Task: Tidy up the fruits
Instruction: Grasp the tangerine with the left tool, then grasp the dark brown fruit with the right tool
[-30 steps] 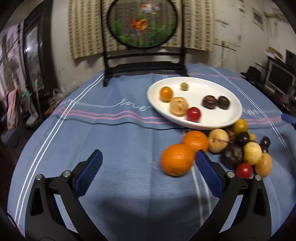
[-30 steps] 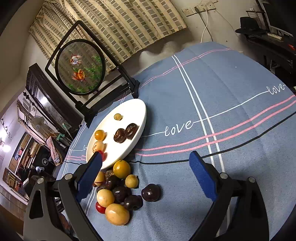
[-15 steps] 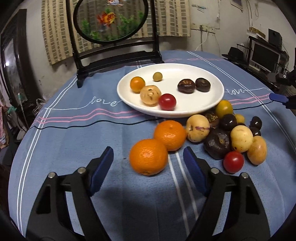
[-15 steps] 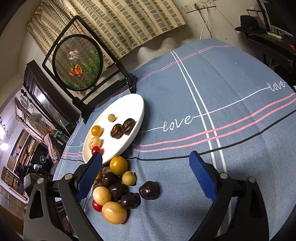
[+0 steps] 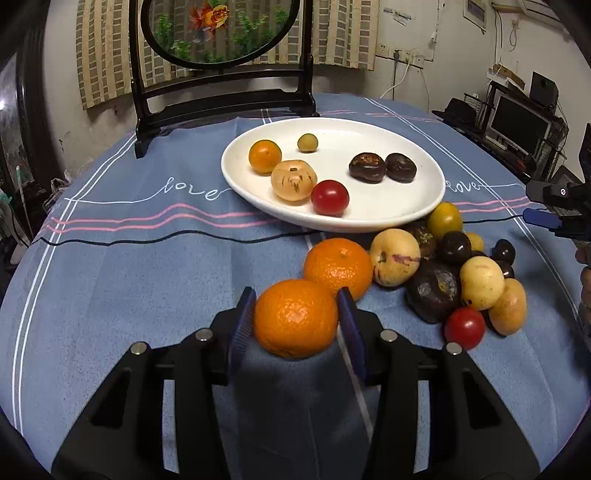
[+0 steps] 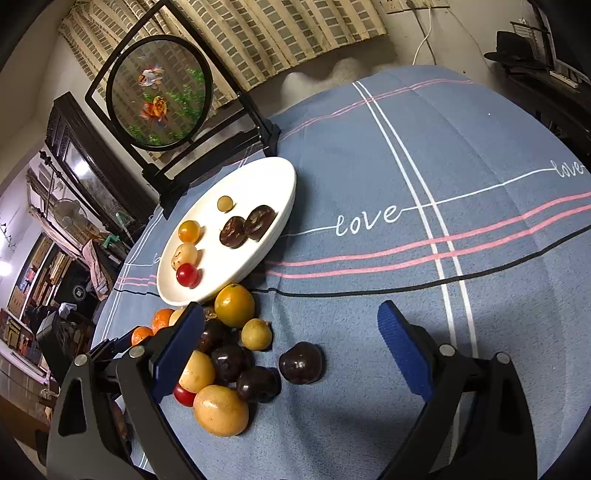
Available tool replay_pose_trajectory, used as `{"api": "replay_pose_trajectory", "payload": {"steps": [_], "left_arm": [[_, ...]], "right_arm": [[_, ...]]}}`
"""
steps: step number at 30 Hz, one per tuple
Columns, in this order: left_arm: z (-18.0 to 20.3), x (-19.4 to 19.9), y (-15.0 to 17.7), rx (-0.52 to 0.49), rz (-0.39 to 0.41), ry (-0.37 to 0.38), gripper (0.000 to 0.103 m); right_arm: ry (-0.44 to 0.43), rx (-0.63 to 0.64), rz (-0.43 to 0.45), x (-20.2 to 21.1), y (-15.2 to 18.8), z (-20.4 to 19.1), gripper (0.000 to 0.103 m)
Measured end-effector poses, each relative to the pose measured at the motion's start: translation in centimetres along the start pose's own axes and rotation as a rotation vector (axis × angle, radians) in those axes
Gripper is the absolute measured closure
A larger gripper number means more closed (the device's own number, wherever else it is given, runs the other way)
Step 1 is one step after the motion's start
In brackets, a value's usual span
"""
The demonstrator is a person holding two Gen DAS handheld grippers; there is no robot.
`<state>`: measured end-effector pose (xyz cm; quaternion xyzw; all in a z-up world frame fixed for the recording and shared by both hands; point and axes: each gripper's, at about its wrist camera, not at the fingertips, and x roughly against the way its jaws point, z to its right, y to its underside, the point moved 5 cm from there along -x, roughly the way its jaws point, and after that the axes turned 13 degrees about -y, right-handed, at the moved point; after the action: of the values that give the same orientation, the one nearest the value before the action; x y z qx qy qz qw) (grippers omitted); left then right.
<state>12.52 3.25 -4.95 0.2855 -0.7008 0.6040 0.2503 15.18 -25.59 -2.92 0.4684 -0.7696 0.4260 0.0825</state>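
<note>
My left gripper [image 5: 295, 325] is shut on an orange [image 5: 295, 318] on the blue tablecloth. A second orange [image 5: 338, 266] sits just behind it, touching a pile of mixed fruits [image 5: 447, 273] on its right. A white oval plate [image 5: 406, 210] behind holds several small fruits, among them a red tomato [image 5: 330, 197]. My right gripper [image 6: 291, 354] is open and empty above the cloth, with a dark plum [image 6: 301, 362] between its fingers and the fruit pile [image 6: 221, 369] at its left finger. The plate also shows in the right wrist view [image 6: 284, 184].
A black-framed round goldfish screen [image 5: 221, 33] stands at the table's far edge behind the plate. It also shows in the right wrist view [image 6: 159, 92]. Bare tablecloth [image 6: 461, 166] lies right of the plate. Room clutter surrounds the table.
My left gripper moved forward and closed its jaws onto the near orange. My right gripper shifted slightly toward the fruit pile and stayed open.
</note>
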Motion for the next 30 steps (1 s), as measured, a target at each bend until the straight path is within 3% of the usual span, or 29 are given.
{"api": "replay_pose_trajectory", "payload": {"steps": [3,6,10,18,22,25,30], "left_arm": [[-0.2,0.3,0.2,0.007,-0.004,0.006,0.057],[-0.6,0.3,0.3,0.028,-0.014,0.018,0.057],[-0.2,0.2,0.4,0.011,-0.016,0.003,0.056],[-0.5,-0.6,0.7,0.018,-0.057,-0.006,0.052],[-0.8,-0.9,0.8,0.028,-0.071,-0.004,0.047],[-0.7,-1.0,0.9,0.035,-0.075,0.032,0.057],[-0.8,-0.8,0.9,0.042,-0.066,0.036,0.057]], "right_arm": [[-0.004,0.036,-0.028,0.2,1.1,-0.3,0.008],[0.053,0.132,-0.049,0.5,2.6,-0.9,0.01],[0.126,0.227,-0.078,0.1,4.0,-1.3,0.044],[0.227,0.387,-0.155,-2.9,5.5,-2.1,0.068],[0.217,0.369,-0.169,-3.3,5.4,-1.5,0.07],[0.208,0.364,-0.171,-3.4,5.4,-1.5,0.071],[0.182,0.338,-0.167,-3.2,5.1,-1.3,0.071]]}}
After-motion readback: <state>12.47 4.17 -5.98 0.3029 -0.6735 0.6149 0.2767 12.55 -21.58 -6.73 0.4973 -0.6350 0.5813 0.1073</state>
